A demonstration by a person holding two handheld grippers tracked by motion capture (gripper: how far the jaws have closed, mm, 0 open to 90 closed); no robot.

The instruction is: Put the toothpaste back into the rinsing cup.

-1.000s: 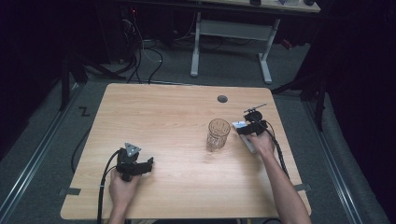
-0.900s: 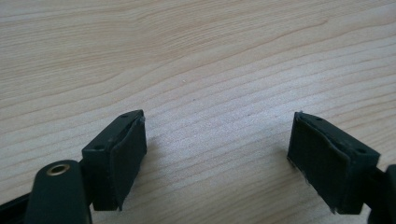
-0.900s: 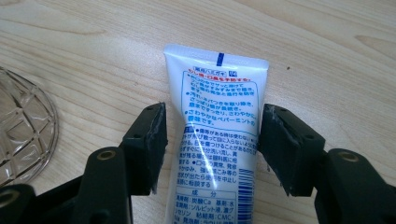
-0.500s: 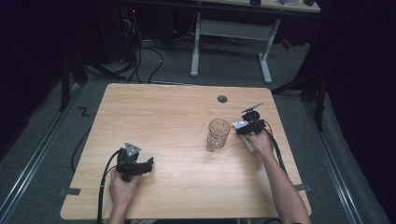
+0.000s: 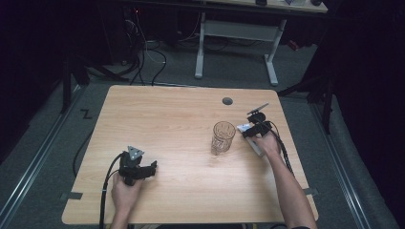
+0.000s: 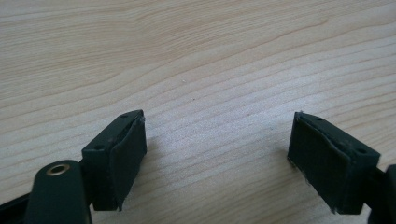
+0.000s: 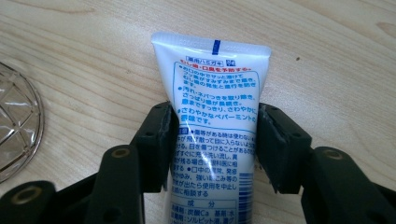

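Lying flat on the table [image 7: 327,56], tube [image 7: 212,121] just closed on by right gripper [image 7: 215,144], glass [image 5: 223,137] just left of it, left gripper [image 6: 217,158] held apart over bare wood lower left, right edge near.

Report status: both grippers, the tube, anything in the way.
Right gripper jaws just closing, pads against toothpaste tube lying on table. Left gripper open, idle. Glass stands close beside.

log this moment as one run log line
right gripper: jaws just closing on toothpaste tube | left gripper: open, idle | glass: upright beside tube
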